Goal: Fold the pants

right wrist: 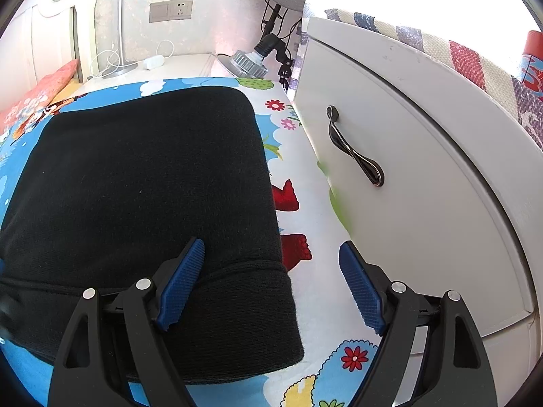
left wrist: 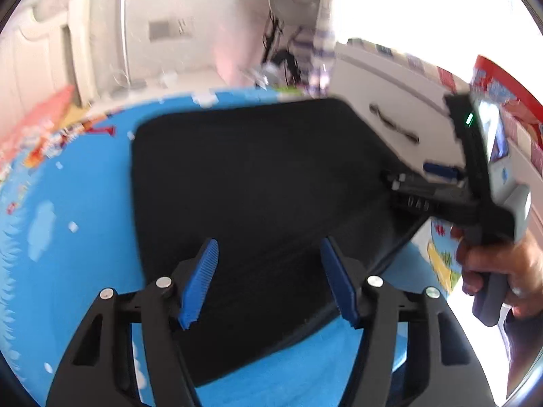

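Left wrist view, blurred: left gripper [left wrist: 269, 279] jaws apart, nothing between blue pads, above near edge of folded black knit pants [left wrist: 254, 186] lying flat on blue cartoon-print bedsheet [left wrist: 68, 237]. Right gripper, partly seen, in hand [left wrist: 499, 271] at right.

Right wrist view: right gripper [right wrist: 271, 285] jaws wide, empty, straddling pants' right edge [right wrist: 142, 186]. White cabinet door [right wrist: 424, 203] at right, black curved handle [right wrist: 354, 149].

Black knit pants [right wrist: 146, 183] lie folded flat in a rectangle on the bed.
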Available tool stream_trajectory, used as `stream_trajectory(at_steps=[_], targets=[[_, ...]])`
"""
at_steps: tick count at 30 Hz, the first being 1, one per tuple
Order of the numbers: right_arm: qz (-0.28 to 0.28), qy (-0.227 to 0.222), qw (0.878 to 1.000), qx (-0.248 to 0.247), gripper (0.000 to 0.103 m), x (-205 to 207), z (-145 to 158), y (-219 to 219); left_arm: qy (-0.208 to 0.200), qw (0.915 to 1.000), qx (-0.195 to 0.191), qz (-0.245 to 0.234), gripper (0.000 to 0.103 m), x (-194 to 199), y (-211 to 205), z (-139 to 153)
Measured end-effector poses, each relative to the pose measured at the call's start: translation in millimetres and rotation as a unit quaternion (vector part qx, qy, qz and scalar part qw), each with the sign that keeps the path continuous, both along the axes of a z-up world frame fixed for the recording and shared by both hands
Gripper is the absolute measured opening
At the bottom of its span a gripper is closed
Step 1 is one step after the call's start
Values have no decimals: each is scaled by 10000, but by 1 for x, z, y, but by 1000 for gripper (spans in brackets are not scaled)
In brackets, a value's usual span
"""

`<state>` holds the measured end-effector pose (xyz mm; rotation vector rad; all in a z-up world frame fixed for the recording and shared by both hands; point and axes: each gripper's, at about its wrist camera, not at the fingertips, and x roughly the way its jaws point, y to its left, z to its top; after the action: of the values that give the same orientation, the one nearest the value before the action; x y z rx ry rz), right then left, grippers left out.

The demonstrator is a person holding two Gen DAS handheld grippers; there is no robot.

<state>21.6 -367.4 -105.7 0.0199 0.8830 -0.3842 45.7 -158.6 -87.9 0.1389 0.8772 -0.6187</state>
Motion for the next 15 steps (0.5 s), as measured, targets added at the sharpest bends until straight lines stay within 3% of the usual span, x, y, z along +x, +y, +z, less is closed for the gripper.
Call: stream_trajectory(at_steps=[3, 5, 7, 10, 12, 15], targets=[[-34, -179, 9993, 315, 79, -7, 17, -3, 95, 9999, 128, -59, 65, 1, -3, -7], [465, -774, 9933, 717, 79, -21, 40, 7, 139, 9998, 98, -82, 65, 2, -2, -9], [977, -1057, 9864, 793, 79, -31, 50, 24, 143, 9998, 93, -102, 64, 1, -2, -11], [1327, -925, 9840, 753, 79, -30, 38, 42, 107, 9998, 131, -122, 64, -1, -3, -11], [1087, -503, 9910, 604, 80, -22, 16, 43, 119, 9997, 133, -141, 62, 0, -3, -11], [1134, -469, 9924, 117, 80, -27, 3, 54, 54, 9999, -36, -83, 27, 5, 3, 6]])
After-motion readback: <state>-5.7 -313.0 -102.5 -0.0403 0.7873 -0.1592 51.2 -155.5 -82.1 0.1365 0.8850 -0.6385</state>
